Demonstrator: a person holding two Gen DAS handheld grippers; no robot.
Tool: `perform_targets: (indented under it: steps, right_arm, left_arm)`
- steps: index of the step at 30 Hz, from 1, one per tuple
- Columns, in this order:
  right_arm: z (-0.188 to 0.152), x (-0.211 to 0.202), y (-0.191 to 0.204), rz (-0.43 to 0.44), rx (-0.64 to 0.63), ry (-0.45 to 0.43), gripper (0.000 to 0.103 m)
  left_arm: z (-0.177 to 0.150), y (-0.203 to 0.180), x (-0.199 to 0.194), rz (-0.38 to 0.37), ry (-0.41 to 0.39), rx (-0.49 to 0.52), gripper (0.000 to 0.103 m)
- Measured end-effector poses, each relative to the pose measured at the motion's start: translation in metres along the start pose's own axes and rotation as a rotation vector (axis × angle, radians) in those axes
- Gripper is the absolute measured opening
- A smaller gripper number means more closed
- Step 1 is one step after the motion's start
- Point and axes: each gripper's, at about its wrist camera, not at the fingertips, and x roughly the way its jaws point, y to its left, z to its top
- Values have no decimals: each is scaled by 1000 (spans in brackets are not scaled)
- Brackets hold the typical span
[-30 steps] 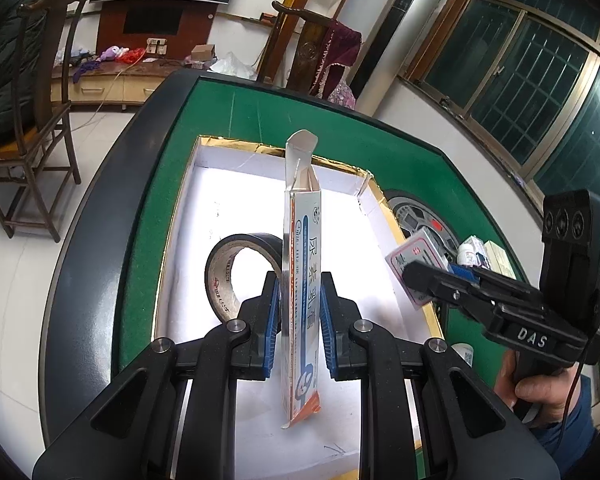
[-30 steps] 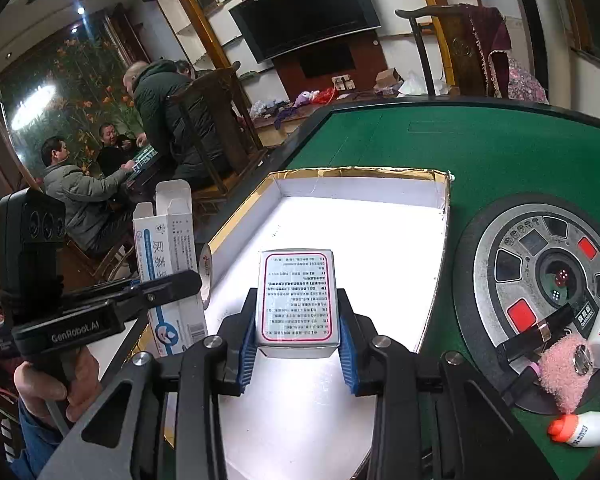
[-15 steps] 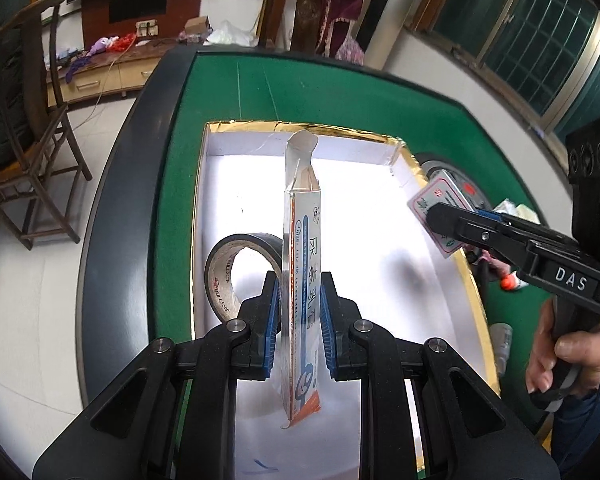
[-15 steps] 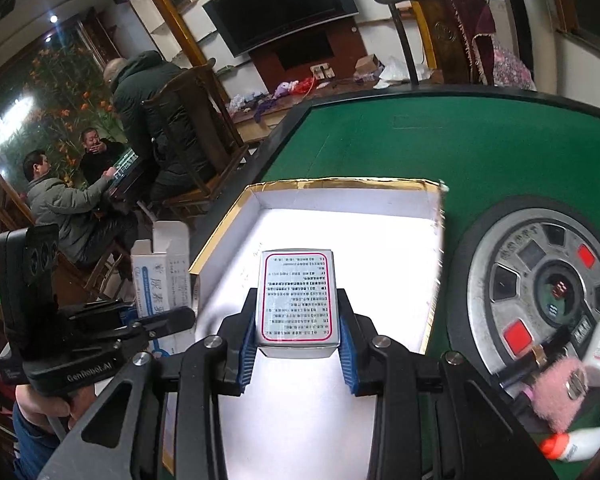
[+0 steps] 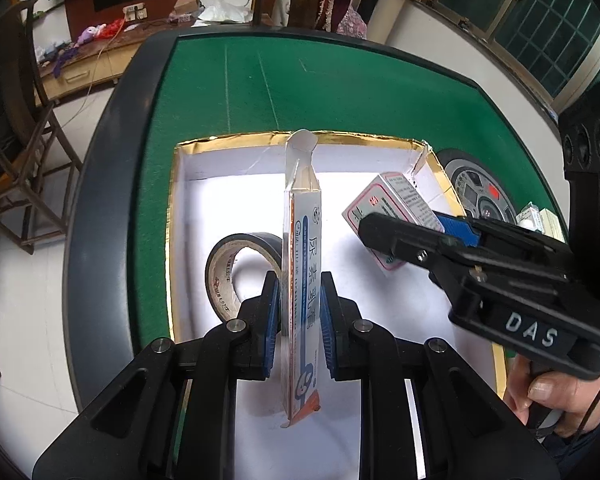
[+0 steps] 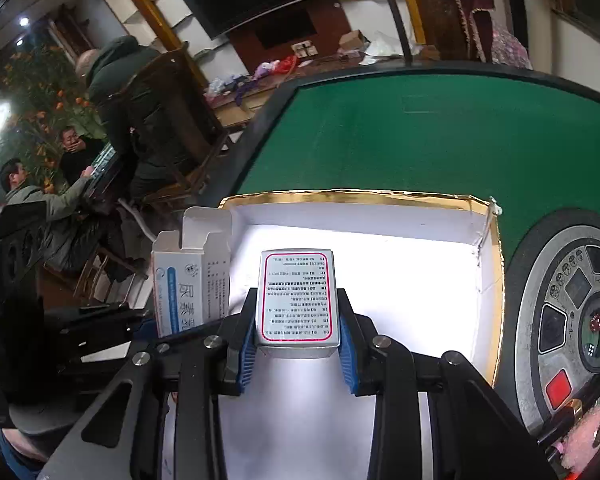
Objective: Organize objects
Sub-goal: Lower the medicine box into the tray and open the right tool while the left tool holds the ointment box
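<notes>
The left gripper [image 5: 299, 320] pinches a tall ointment carton [image 5: 302, 276] between its blue pads, upright at the center of the frame, top flap open. The right gripper [image 6: 297, 344] pinches a small silver box with a red border [image 6: 297, 300] at the frame center. Both are above the white tray with gold rim [image 5: 236, 138]. A roll of black tape [image 5: 236, 268] stands in the tray, left of the carton. The tray lies on a green table [image 5: 300, 84].
</notes>
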Motion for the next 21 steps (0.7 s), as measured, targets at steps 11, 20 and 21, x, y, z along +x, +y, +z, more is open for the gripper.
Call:
perform_targets:
  steps: [11, 20, 21]
  right_arm:
    - [10, 15, -11, -39, 27, 23, 35]
    - [15, 27, -6, -147, -52, 18, 36]
    - [16, 30, -6, -158, -58, 26, 36]
  left_arm:
    - [11, 9, 9, -2, -1, -58, 19]
    - [10, 15, 20, 2, 7, -96, 21]
    - [10, 15, 22, 6, 9, -96, 21]
